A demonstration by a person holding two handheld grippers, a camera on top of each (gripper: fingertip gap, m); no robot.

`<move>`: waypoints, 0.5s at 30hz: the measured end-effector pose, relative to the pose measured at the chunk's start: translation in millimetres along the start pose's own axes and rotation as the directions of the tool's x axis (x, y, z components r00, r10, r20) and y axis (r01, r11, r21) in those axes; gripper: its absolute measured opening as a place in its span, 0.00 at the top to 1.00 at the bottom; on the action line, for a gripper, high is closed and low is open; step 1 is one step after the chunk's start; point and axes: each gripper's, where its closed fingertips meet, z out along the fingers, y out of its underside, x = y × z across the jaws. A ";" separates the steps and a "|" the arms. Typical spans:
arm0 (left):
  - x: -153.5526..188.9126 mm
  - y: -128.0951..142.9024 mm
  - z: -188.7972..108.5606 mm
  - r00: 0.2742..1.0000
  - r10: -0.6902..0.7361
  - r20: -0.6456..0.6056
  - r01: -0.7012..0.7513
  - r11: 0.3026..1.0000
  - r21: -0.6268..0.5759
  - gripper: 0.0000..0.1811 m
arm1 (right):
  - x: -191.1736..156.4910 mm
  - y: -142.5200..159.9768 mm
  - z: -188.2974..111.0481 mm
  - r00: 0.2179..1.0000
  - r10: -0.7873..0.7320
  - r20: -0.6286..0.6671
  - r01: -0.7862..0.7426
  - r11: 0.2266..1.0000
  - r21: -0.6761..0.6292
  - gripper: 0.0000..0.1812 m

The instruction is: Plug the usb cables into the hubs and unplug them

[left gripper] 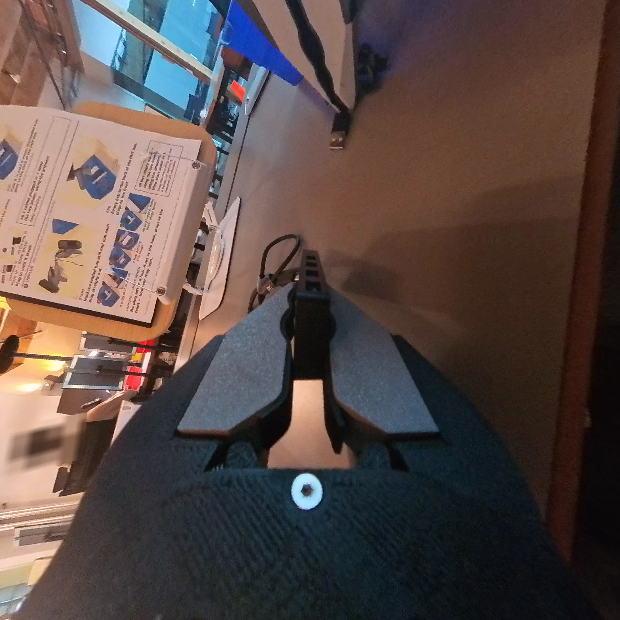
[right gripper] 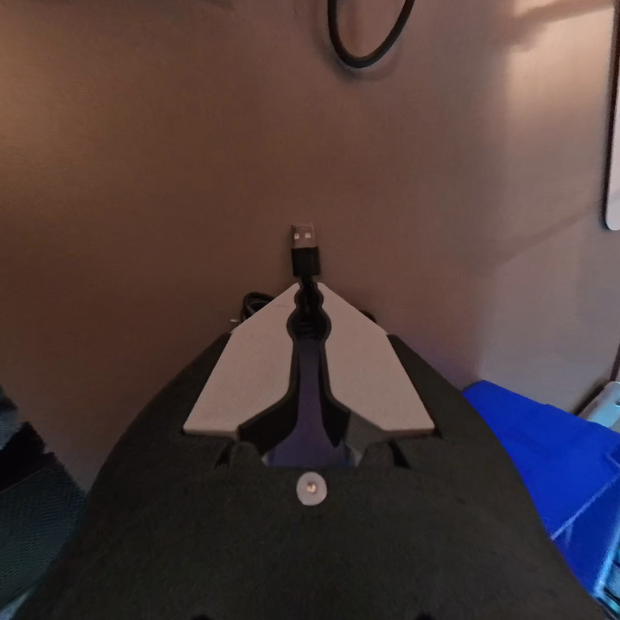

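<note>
USB cable [right gripper: 305, 255] clamped by right hand-held gripper [right gripper: 307, 288].

Left gripper [left gripper: 310, 295] is rolled sideways, so its view shows the table plane running vertically; its grey fingers [left gripper: 241, 362] are clamped on the black USB hub [left gripper: 310, 322], which sticks out past the tips. Right gripper [right gripper: 307, 288] sits level, fingertips [right gripper: 349, 335] pinched together on the black USB cable [right gripper: 305, 302] just behind its plug.

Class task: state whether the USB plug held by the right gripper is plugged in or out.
Out. The silver-tipped black USB plug juts bare beyond the right gripper, nothing but brown tabletop around it.
</note>
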 end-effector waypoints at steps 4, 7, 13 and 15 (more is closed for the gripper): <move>0.7 0.3 -0.5 1.000 0.012 0.006 -0.012 1.000 -0.006 0.95 | -20.2 -12.6 -9.0 0.978 0.109 0.176 -0.127 0.988 0.093 1.00; 1.5 0.2 -0.6 1.000 -0.004 0.000 0.004 1.000 -0.006 0.95 | -27.3 -13.1 -9.6 0.930 0.208 0.304 -0.247 0.964 0.097 1.00; 3.1 -0.9 -0.5 1.000 -0.023 -0.016 0.023 1.000 0.003 0.95 | -39.3 -21.1 -10.9 0.788 0.331 0.520 -0.434 0.897 0.086 1.00; 3.5 -0.9 -0.3 1.000 -0.020 -0.017 0.020 1.000 0.003 0.95 | -39.1 -22.0 -10.9 0.775 0.331 0.538 -0.450 0.887 0.101 0.99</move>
